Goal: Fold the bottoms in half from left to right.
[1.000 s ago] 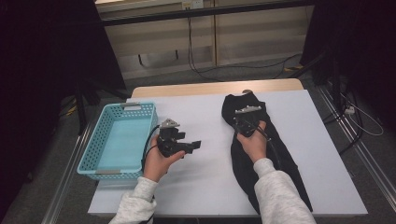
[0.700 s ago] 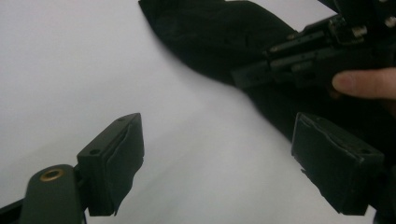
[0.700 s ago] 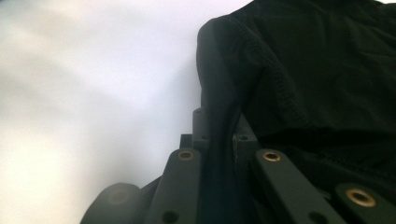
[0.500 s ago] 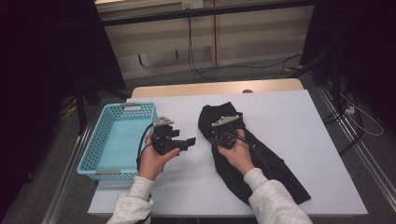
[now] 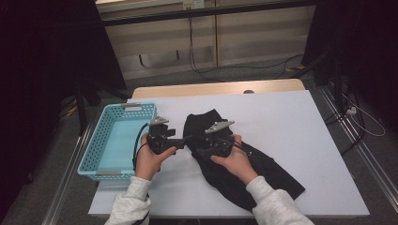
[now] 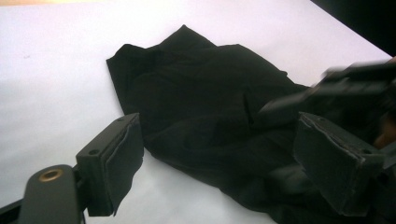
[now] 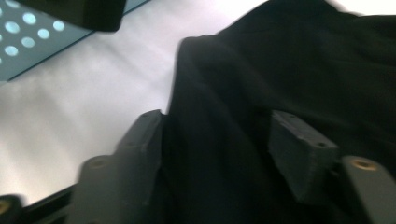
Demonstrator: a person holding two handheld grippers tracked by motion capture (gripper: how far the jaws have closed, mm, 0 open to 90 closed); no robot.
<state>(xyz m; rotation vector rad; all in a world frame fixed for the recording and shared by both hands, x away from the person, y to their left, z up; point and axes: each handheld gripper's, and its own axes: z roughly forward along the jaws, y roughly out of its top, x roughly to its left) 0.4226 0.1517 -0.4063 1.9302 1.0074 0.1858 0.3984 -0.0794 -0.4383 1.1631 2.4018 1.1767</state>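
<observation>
— Two hand-held grippers, where?
— Left hand-held gripper [image 5: 187, 138], jaws wide, at the crumpled black cloth garment's [image 5: 244, 168] edge; right hand-held gripper [image 5: 198, 151], jaws apart, over it.
— Garment?
— On the white bench [image 5: 300, 126], beside the turquoise plastic basket [image 5: 115, 140].

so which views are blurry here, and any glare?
High view: sharp, dim surroundings, table evenly lit. Left gripper view: garment fairly sharp, the other tool at right smeared by motion. Right gripper view: soft throughout, basket corner blurred, pale sheen on the table beside the black cloth, whose folds are hard to read.
</observation>
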